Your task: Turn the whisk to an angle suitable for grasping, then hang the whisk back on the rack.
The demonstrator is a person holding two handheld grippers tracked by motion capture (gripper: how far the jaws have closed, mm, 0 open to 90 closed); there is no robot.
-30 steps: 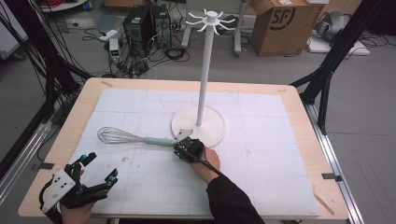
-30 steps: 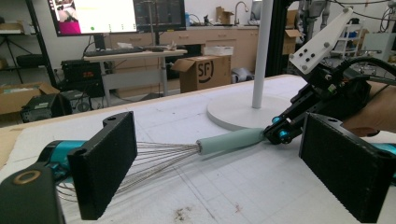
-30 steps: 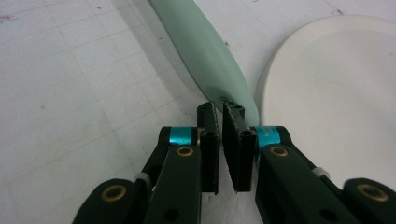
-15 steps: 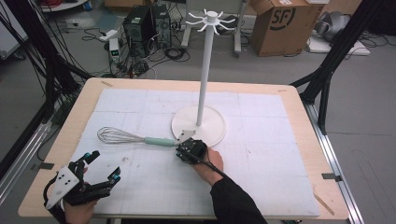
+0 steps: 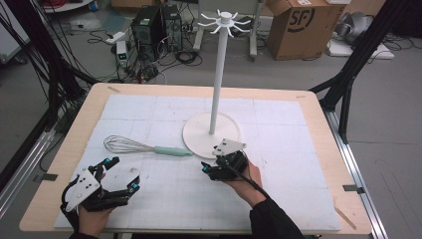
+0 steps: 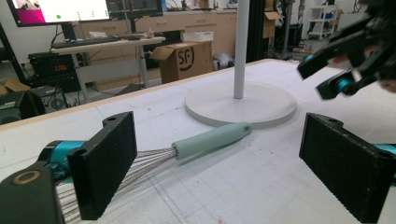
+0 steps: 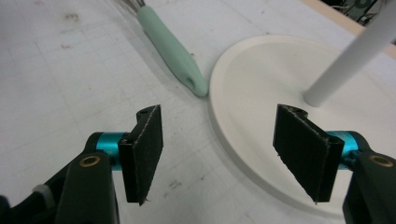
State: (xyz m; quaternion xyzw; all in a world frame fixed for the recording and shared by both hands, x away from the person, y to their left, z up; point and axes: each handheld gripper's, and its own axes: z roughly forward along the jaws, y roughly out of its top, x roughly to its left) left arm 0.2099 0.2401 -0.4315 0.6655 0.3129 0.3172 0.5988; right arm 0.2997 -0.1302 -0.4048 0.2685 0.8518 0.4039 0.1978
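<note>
High view: right gripper (image 5: 206, 169) has just let the whisk (image 5: 149, 148) go, fingers opening and empty; it lies on the tabletop (image 5: 278, 194) beside the stand (image 5: 211, 132), left gripper (image 5: 127, 174) fingers wide

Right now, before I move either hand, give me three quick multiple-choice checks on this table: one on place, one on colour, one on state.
1. Where does the whisk lie?
A. flat on the mat, left of the stand's base
B. hanging from the stand's hooks
C. inside a box

2. What colour is the whisk's handle?
A. red
B. pale green
C. black

3. How is the right gripper?
A. clamped on the handle
B. open, nothing between its pads
C. clamped on the pole

Answers: 1 A, the high view shows it lying there. 2 B, both gripper views show mint green. 3 B, its pads stand apart over bare mat.
</note>
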